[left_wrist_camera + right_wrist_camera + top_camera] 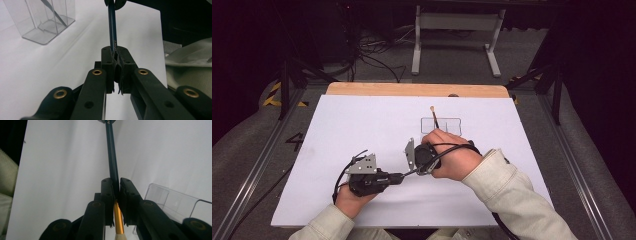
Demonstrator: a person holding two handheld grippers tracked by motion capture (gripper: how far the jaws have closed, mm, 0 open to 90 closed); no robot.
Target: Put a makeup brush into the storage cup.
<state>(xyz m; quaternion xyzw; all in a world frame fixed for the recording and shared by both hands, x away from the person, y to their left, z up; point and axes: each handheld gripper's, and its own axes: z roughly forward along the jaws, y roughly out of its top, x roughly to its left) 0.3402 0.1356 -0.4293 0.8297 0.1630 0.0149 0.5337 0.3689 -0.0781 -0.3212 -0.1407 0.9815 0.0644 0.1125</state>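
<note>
Both grippers clamp one brush (111, 157) at once. The left gripper (115, 53) has its fingers closed on the tail of the dark blue handle; the right gripper (115, 185) has its fingers closed further along, where the blue handle meets the gold ferrule (118, 220), with the pale bristles just behind the fingers. The brush hangs level between the two, above the white surface (362, 125), not resting on it.

A clear divided holder (447, 125) stands just beyond the right gripper and already carries another brush (434, 116), leaning upright.

Judgement: this is a hand-over. Free one grip fully before the other moves, or the handle twists. Then tip the brush upright and lower it into a free compartment without knocking the thin holder wall.
</note>
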